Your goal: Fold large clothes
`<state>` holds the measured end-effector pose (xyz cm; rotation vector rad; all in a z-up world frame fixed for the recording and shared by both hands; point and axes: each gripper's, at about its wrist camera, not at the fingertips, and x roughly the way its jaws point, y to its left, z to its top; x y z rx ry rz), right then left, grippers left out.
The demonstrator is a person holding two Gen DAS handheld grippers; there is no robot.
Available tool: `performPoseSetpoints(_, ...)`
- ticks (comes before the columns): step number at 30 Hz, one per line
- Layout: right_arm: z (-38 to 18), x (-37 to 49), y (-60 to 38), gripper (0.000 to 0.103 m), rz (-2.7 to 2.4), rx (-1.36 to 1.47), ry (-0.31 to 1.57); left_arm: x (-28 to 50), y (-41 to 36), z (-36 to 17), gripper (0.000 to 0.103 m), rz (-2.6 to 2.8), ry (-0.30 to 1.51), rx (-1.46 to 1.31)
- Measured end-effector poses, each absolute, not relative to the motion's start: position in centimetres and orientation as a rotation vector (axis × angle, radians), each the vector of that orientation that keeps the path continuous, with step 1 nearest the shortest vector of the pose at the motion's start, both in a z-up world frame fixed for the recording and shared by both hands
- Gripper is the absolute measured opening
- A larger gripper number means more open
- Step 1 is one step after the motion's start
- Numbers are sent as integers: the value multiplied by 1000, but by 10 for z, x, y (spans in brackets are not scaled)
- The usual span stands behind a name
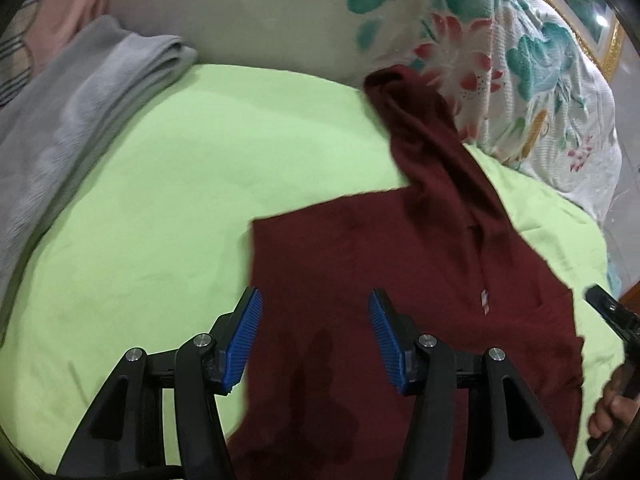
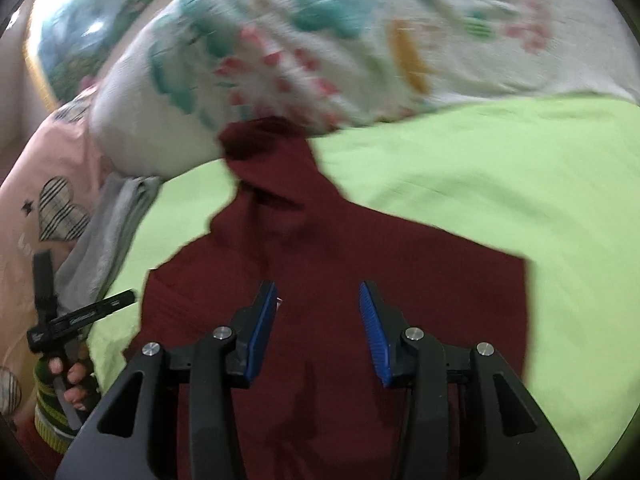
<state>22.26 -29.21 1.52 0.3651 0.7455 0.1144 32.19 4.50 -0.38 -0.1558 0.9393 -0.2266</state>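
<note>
Lime-green bed sheet (image 1: 160, 220) covers the work surface under both of your grippers, with a white quilt printed with teal and pink flowers (image 1: 500, 60) bunched along its far edge.

Your left gripper (image 1: 316, 336) has its blue ribbed pads (image 1: 244, 340) spread apart with nothing between them. It hangs above the near left part of the dark maroon knit garment (image 1: 380, 280), which lies flat on the sheet directly ahead of and below it. One narrow part of the garment runs away from you, ahead and to the right of this gripper, its end lying against the quilt. A folded grey cloth (image 1: 80, 100) lies well ahead and to the left, apart from the garment.

Your right gripper (image 2: 318, 332) also stands with its jaws parted, and no cloth is pinched in them. The maroon garment fills the area below and ahead of it, and the narrow part points straight ahead toward the quilt. This view is blurred, so fine creases cannot be judged. A pink pillow with a striped heart patch (image 2: 60, 208) sits far left of this gripper, beyond the grey cloth. Your left hand (image 2: 74, 380) shows at the lower left of the right wrist view, gripping its handle.
</note>
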Motion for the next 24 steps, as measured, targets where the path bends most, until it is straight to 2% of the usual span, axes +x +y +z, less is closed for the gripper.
performPoseSetpoints(15,-17,441,-213,44,238,79,860,418,16,-5,56,-214,955,-105)
performPoseSetpoints(16,-21,450,-213,34,241,62,872,421,14,-6,56,-215,955,-98)
performPoseSetpoints(18,-24,455,-221,5,230,74,878,435,2,-5,56,-228,944,-75)
performPoseSetpoints(24,-3,423,-299,5,96,237,755,478,-40,-2,56,-311,911,-31)
